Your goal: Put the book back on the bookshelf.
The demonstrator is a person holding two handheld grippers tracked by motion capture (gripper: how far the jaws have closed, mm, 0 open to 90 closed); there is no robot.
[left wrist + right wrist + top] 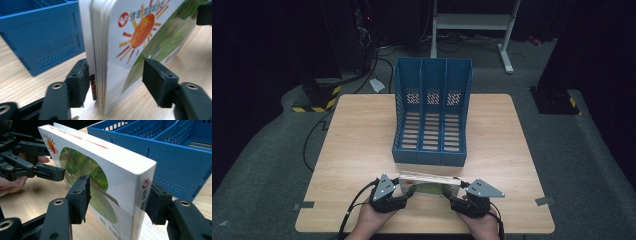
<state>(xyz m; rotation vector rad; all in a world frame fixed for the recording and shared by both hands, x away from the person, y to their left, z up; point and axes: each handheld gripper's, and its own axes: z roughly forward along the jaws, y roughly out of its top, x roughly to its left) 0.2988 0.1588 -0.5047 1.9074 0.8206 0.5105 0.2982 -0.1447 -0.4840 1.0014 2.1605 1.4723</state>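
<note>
Left gripper: held in the person's left hand at the near table edge, pointing inward toward the right. Jaws astride the left end of the book; one pad touches the back cover, the other stands off the front cover, so no clamp here.

Book: one board book, standing on its long edge on the table, spanning between the two grippers just in front of the blue file rack. Front cover with an orange sun and green shape; the thick pages show at the left end.

Right gripper: held in the person's right hand, pointing inward toward the left. Jaws set across the right end of the book, one pad on the front cover and one on the back, pressed on both sides.

File rack: one, blue plastic, three upright compartments with slotted floors and perforated backs. All three compartments hold nothing.

Count: two grippers, two hands, one book, one rack of three compartments, one wooden table.
</note>
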